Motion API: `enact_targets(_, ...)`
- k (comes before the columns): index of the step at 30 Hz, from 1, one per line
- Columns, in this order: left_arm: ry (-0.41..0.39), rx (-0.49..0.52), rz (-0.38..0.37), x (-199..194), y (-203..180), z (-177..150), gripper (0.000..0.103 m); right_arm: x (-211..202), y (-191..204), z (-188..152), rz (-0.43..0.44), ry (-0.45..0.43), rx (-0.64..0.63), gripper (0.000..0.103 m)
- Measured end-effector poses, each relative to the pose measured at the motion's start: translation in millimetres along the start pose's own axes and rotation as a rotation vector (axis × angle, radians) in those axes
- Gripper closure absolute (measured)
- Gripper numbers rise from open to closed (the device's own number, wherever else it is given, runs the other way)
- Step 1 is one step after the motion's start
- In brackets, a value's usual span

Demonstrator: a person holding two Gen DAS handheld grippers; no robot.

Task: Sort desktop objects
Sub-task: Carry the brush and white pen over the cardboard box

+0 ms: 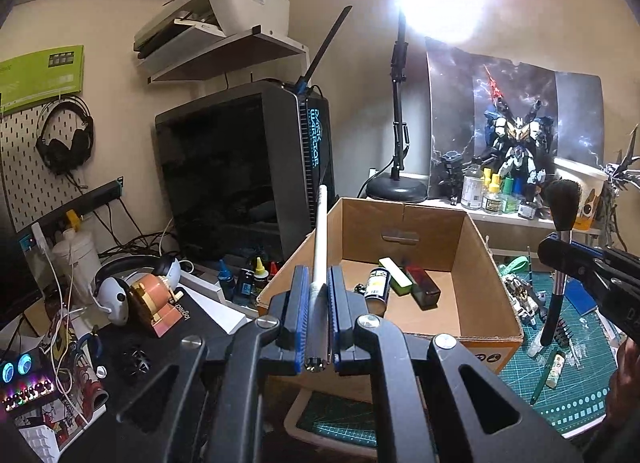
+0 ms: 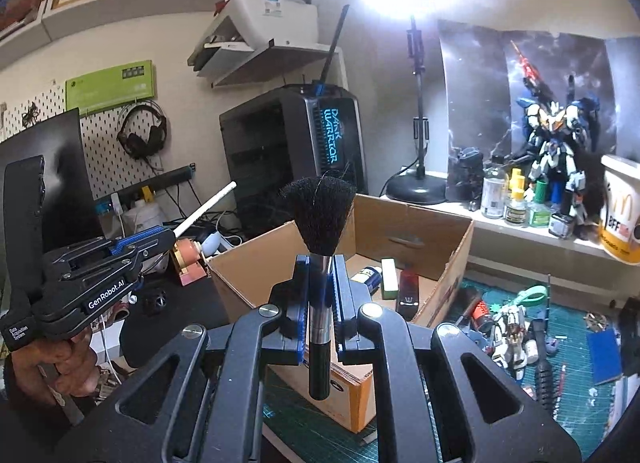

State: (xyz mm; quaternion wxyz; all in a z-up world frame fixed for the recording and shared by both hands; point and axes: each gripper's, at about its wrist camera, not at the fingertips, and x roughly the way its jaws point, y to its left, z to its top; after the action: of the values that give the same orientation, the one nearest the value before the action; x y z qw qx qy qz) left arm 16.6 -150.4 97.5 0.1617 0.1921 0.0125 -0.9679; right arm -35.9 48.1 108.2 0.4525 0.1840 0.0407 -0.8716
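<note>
- Left tongs (image 1: 319,303) pinch a white stick (image 1: 320,247), tip raised near the cardboard box (image 1: 424,231)
- Right tongs (image 2: 322,295) grip a black brush (image 2: 320,231) upright, bristles up, before the box
- A spray can (image 1: 378,285), green block (image 1: 395,271) and dark red case (image 1: 423,286) lie inside

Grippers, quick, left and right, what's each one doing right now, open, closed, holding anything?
Left gripper: closed on a white stick.
Right gripper: closed on a black brush, bristles up.
</note>
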Motion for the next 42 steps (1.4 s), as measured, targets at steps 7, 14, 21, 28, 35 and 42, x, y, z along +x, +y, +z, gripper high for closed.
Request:
enact_targets(7, -0.001, -0.003, 0.010, -2, 1, -2, 0.094, 3, 1, 1, 0.001, 0.007, 0.001, 0.093)
enact_targets(14, -0.011, -0.005, 0.005, -6, 0, 1, 0.094, 2, 1, 4, -0.001, 0.006, -0.003, 0.093)
enact_targets(21, -0.052, 0.011, -0.019, -15, -5, 12, 0.094, -1, -1, 13, -0.014, -0.008, -0.014, 0.093)
enact_targets(28, -0.092, 0.020, -0.016, -23, -7, 30, 0.094, -9, -2, 31, -0.017, -0.039, -0.041, 0.093)
enact_targets(35, -0.152, 0.041, -0.007, -34, -10, 54, 0.094, -21, -3, 60, -0.030, -0.094, -0.077, 0.093)
enact_targets(42, -0.215, 0.057, 0.012, -39, -13, 85, 0.094, -22, -10, 92, -0.030, -0.131, -0.093, 0.093)
